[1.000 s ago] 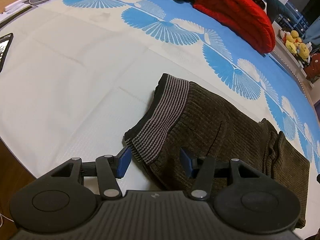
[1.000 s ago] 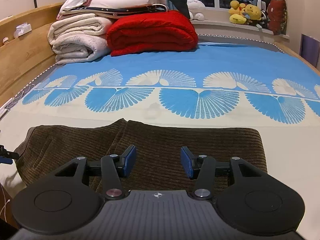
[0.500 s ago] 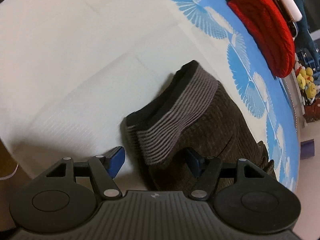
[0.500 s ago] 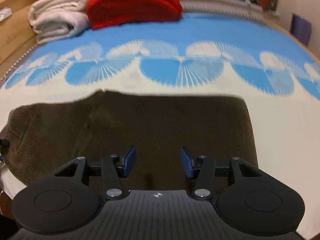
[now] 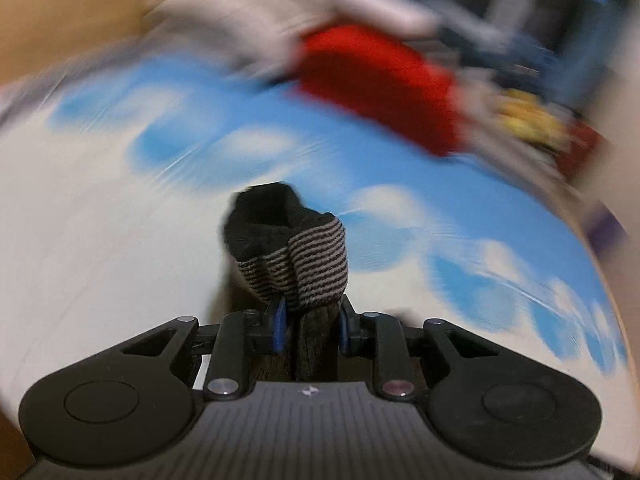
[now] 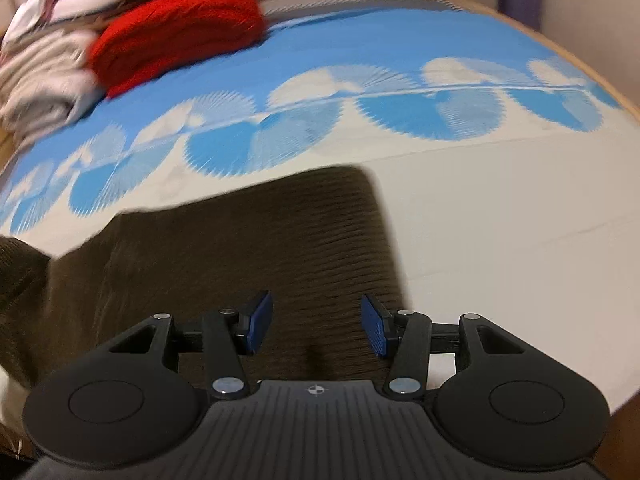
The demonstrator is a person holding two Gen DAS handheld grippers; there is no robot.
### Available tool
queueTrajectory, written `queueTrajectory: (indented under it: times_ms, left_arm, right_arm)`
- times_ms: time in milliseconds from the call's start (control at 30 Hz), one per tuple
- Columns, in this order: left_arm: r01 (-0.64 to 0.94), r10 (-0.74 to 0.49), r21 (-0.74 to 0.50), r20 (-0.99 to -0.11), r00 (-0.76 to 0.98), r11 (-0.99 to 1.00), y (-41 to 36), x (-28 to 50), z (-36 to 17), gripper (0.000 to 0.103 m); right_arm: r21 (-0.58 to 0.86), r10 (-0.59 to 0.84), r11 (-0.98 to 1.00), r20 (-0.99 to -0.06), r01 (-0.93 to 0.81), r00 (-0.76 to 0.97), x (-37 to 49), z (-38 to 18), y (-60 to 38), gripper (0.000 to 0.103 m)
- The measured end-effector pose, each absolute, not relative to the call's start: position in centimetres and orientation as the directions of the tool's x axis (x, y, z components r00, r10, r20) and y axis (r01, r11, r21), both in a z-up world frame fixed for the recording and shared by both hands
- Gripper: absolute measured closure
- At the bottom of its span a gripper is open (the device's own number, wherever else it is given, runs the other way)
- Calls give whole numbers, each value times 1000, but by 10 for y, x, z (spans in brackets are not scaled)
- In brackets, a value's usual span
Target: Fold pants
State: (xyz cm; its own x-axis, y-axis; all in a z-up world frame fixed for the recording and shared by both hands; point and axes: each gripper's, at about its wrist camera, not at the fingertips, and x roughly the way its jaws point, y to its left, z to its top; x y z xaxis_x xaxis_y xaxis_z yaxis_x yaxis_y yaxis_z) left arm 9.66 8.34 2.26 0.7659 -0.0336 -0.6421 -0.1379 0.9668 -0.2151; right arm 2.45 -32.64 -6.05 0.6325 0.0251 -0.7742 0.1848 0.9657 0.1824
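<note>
The brown corduroy pants lie folded flat on the bed, seen in the right wrist view. Their striped grey waistband stands bunched and lifted above the sheet in the left wrist view. My left gripper is closing, and its blue pads press on the brown cloth just below that waistband. My right gripper hangs open over the near right corner of the pants, with its fingers apart and cloth below them, not pinched.
A folded red blanket and pale folded bedding sit at the head of the blue and white sheet. Yellow plush toys line the far ledge. The wooden bed edge runs at the lower right.
My left gripper closed on the waistband end and lifted it off the sheet, swinging fast toward the bed's middle. My right gripper slid toward the right edge of the pants and stayed open.
</note>
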Motion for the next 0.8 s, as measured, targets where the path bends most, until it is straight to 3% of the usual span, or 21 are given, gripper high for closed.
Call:
queueTrajectory:
  times_ms: [100, 200, 267, 367, 433, 500, 600, 800]
  left_arm:
    - [140, -183, -122, -523, 833, 983, -19, 81, 46, 78]
    - [368, -353, -74, -505, 788, 927, -112, 65, 37, 79]
    - [490, -402, -1, -573, 714, 872, -180, 57, 5, 76]
    - [649, -379, 51, -776, 504, 759, -248, 51, -61, 60]
    - [685, -429, -22, -794, 430, 728, -246, 43, -68, 61]
    - [674, -445, -26, -771, 457, 738, -228, 43, -48, 53]
    - [654, -453, -30, -745, 490, 756, -181, 56, -15, 49]
    - [638, -347, 42, -810, 472, 769, -95, 100, 3, 50]
  right_arm:
    - [183, -39, 948, -747, 261, 664, 13, -57, -357, 52]
    - [208, -93, 916, -720, 342, 688, -1, -57, -391, 52]
    - [227, -135, 886, -709, 404, 693, -12, -58, -414, 52]
    - [290, -156, 828, -702, 480, 694, -26, -63, -444, 52]
    - [338, -139, 796, -706, 503, 694, -31, -68, -457, 52]
    - [406, -75, 774, -704, 486, 707, -32, -73, -461, 52]
    - [478, 53, 777, -698, 409, 714, -22, -79, -451, 50]
    - [544, 302, 806, -716, 232, 629, 13, -97, -398, 28]
